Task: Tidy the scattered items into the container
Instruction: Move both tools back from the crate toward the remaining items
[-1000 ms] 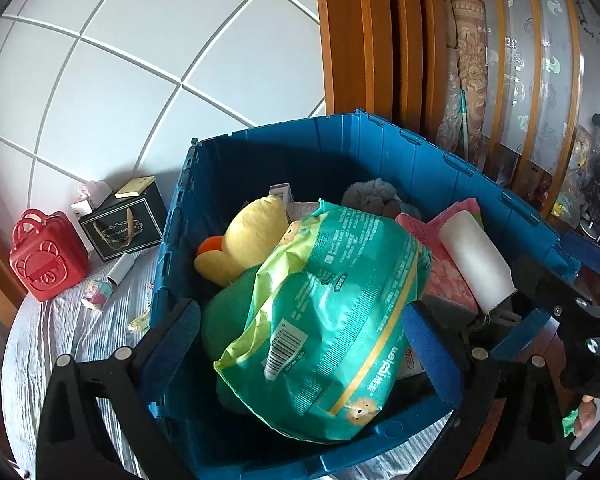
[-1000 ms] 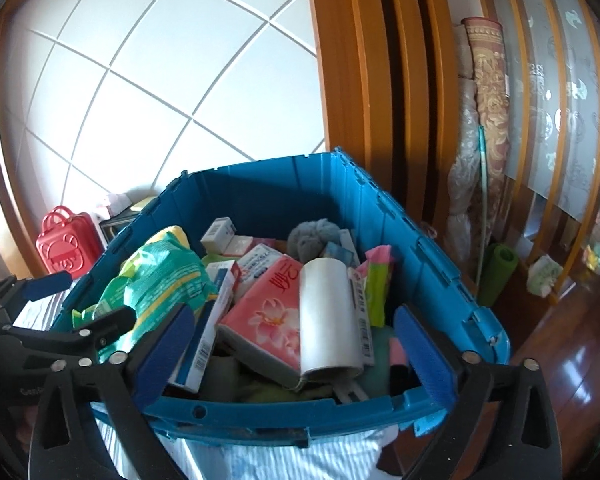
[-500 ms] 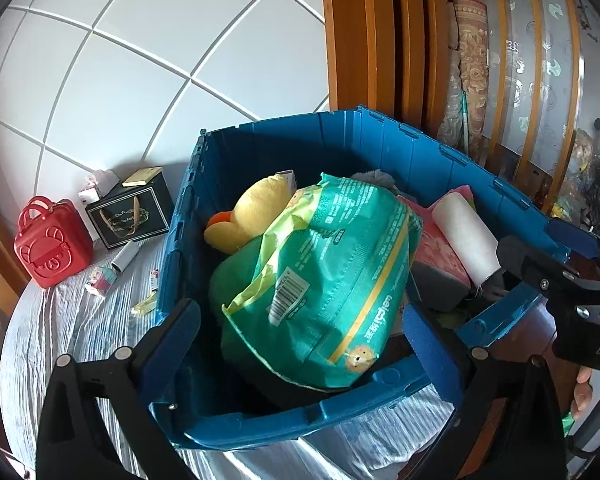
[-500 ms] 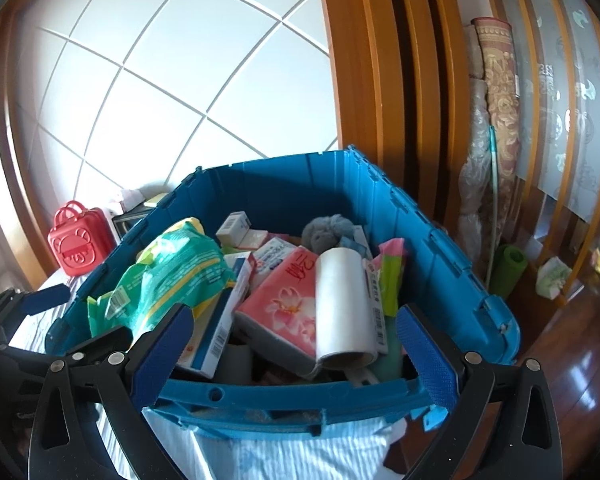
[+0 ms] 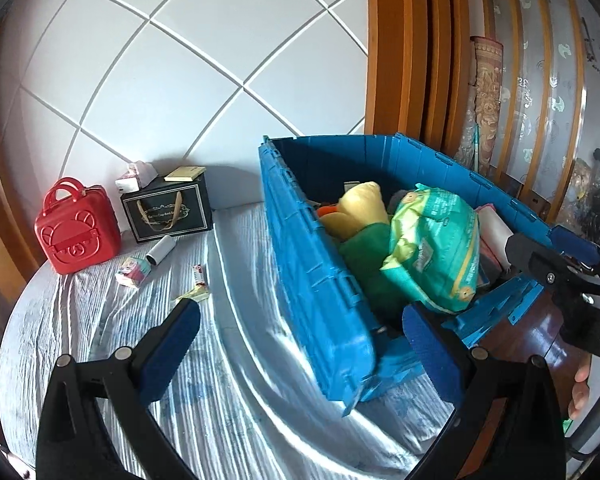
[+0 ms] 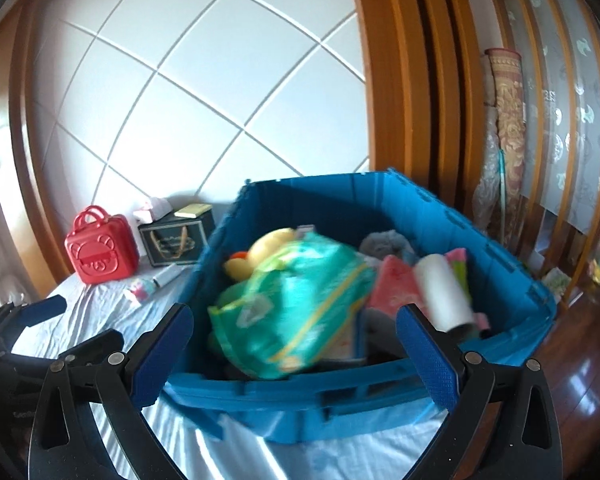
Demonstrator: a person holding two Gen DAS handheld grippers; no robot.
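On the striped bedsheet (image 5: 240, 360), the blue crate (image 5: 312, 264) sat at two o'clock of the left gripper (image 5: 300, 344), holding the green pack (image 5: 436, 248); both the left and the right gripper (image 6: 294, 354) gaped empty.

Strong daylight comes from the right side, throwing bright streaks across the striped bedsheet (image 5: 112, 320) and a glossy glare on the wooden floor (image 6: 588, 364). The blue crate (image 5: 300, 264) casts a dark shadow inside itself. The left wrist view is sharp; the right wrist view is motion-blurred, smearing the green packet (image 6: 296, 304). Fisheye bending curves the wall lines, and the corners go black.
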